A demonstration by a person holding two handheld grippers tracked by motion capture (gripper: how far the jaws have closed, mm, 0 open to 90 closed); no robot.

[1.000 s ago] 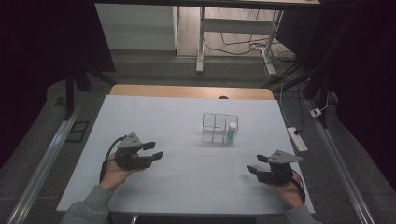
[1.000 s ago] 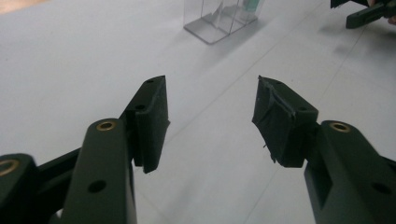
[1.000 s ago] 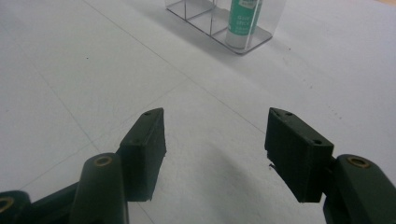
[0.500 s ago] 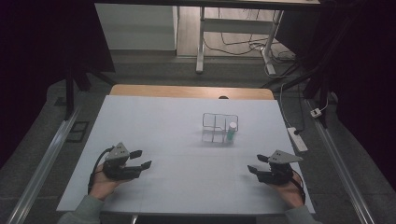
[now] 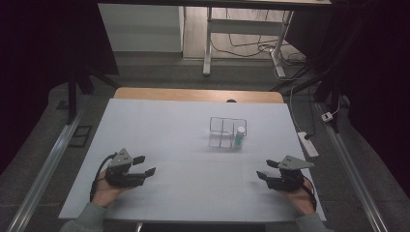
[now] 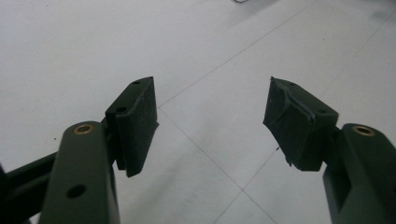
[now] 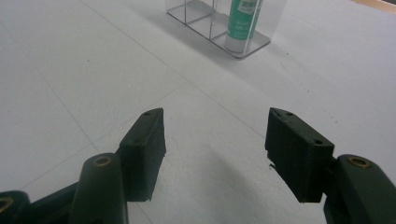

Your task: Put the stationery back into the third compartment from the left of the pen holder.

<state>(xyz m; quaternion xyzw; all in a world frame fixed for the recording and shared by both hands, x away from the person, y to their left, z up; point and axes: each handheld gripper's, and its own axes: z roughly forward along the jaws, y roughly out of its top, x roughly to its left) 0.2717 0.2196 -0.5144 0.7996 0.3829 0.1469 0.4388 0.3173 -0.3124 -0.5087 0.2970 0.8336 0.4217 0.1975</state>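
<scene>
A clear plastic organiser (image 5: 227, 131) with several compartments stands right of centre on the white table (image 5: 183, 125); a green glue stick (image 5: 240, 137) stands upright in its front right compartment. The right gripper view has the organiser (image 7: 201, 21) and glue stick (image 7: 241, 23) ahead of the jaws. My left gripper (image 5: 145, 165) rests low at the table's front left; its jaws have just been opening and stand open (image 6: 210, 126) with nothing between them. At the front right my right gripper (image 5: 265, 170) is open (image 7: 215, 149) and holds nothing.
A wooden strip (image 5: 198, 94) borders the table's far edge. Beyond it stand a white desk frame (image 5: 241, 34) and loose cables (image 5: 251, 46) on the floor. A power strip (image 5: 307, 144) lies off the right edge. Metal rails (image 5: 46, 166) run along both sides.
My left hand has moved left and down toward the table's front left corner, and its jaws have spread wider. The right hand has kept still.
</scene>
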